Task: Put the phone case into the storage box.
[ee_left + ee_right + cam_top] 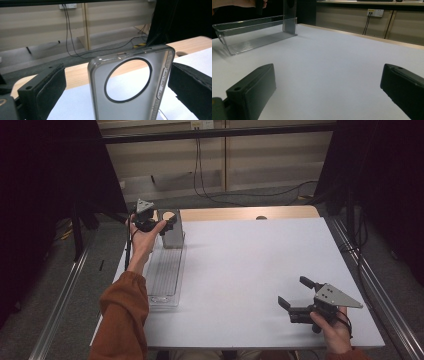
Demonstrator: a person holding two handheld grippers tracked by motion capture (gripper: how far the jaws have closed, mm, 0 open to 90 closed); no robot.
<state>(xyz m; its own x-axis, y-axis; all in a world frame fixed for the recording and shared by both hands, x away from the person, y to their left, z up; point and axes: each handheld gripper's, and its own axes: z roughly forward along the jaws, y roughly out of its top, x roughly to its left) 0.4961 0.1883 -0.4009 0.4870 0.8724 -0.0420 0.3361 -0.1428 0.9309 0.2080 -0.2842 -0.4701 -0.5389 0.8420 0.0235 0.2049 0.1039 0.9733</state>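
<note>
My right gripper (296, 302) sits closest, down at the near right corner of the white table (260, 270), jaws spread wide with nothing between them. The action's on the other side: my left gripper (112, 90) is up at the far end of the clear tray (165, 275), jaws also spread, straddling a clear phone case (130, 87) that stands upright in that end of the tray. Neither pad looks like it's touching the case, and the right-hand pad is much nearer to it than the left.

My guess is the step is grabbing the case. I'd centre it between the pads first, close on the side edges below the round camera cutout, and squeeze gently since thin plastic flexes.
</note>
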